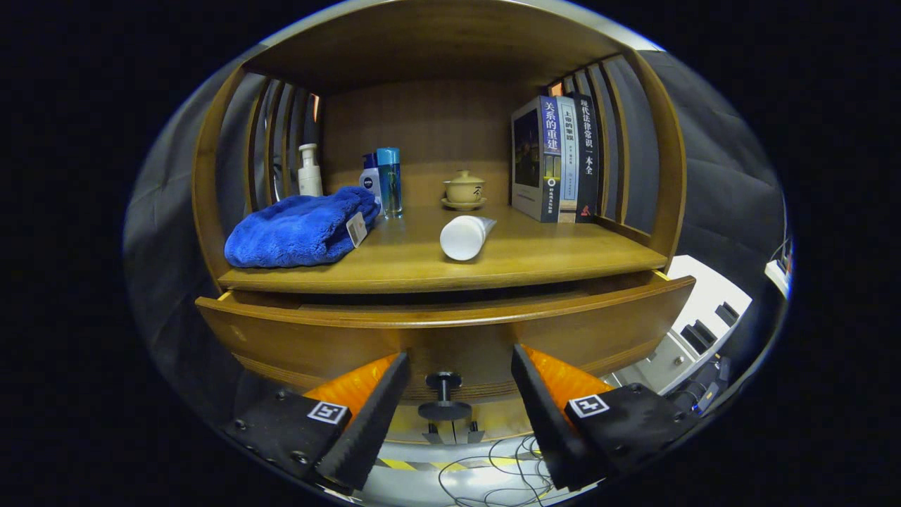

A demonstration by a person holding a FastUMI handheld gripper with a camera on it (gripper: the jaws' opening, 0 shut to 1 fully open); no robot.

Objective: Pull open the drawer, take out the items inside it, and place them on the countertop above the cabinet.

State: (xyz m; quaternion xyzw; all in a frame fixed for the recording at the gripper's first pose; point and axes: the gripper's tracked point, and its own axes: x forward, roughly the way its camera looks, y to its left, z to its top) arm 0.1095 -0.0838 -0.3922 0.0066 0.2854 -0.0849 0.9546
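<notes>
The hand-held gripper (461, 394) is sitting with fingers spread wide either side of the drawer (450, 338) knob (444, 398), not gripping it, drawer slightly open under the table (436, 271) holding a blue towel (299, 229) and white tube (466, 236).

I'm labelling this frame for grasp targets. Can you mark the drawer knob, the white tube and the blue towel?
drawer knob (444, 409): gripper view, on its round front disc, between the open fingers.
white tube (464, 237): gripper view, on its round cap end.
blue towel (299, 232): gripper view, mid-fold.
</notes>
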